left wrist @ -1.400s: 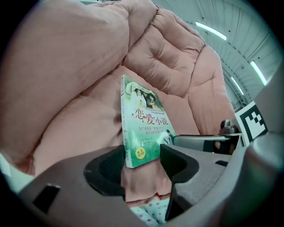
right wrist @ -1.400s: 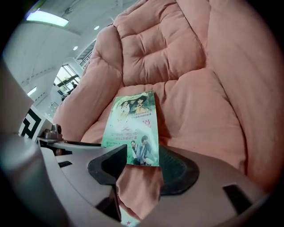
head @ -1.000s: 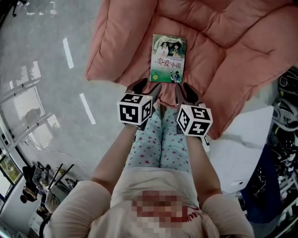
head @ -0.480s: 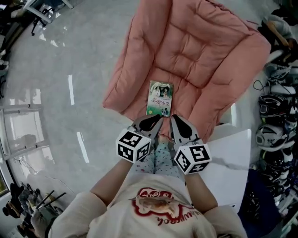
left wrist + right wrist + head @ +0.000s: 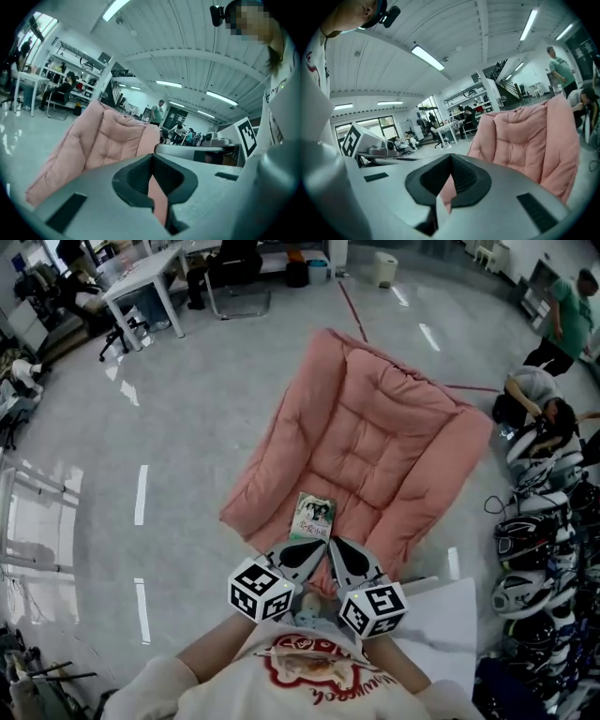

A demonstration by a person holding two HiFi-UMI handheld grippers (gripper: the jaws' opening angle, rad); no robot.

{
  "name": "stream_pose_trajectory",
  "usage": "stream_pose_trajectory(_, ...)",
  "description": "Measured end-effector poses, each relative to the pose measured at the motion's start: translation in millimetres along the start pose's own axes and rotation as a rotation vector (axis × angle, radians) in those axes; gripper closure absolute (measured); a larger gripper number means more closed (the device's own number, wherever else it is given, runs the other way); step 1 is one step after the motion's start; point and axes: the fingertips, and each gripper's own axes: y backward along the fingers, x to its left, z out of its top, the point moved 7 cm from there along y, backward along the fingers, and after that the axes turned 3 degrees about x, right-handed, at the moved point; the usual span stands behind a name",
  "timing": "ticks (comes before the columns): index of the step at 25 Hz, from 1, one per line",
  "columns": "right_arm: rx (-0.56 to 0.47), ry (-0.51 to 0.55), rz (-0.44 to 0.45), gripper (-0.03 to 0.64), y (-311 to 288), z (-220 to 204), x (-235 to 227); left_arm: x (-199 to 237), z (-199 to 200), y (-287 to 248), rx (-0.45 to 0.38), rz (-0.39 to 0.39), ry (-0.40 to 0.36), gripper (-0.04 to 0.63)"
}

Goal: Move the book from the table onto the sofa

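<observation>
Your left tool (image 5: 311, 547) and right tool (image 5: 337, 549), jaws just closed with nothing between them, hang clear of the green-covered paperback book (image 5: 313, 517), which lies flat on the pink quilted sofa (image 5: 375, 446), so delivery appears complete.

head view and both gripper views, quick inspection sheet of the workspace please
surface: pink sofa on a grey floor; white table beside the person.
job's things: book lies on the sofa's near edge, off the table.
clutter: dark gear heaped along the right side.
grippers: left gripper and right gripper have just closed; both shut, empty, clear of the book.
cables: one lead on the floor by the gear.
surroundings: people beyond the sofa; desks far left.
</observation>
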Motion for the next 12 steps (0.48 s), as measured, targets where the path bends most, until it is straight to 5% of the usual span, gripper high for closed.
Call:
stream_pose_trajectory(5,-0.053,0.086,-0.013,0.617,14.2,14.3,18.3,-15.4,13.6,21.0,-0.057,0.018,-0.067,0.591)
stream_pose_trajectory(12,-0.08,0.061,-0.069,0.617,53.5,-7.7,66.0,-40.5,7.5,76.8,-0.143,-0.034,-0.082,0.591)
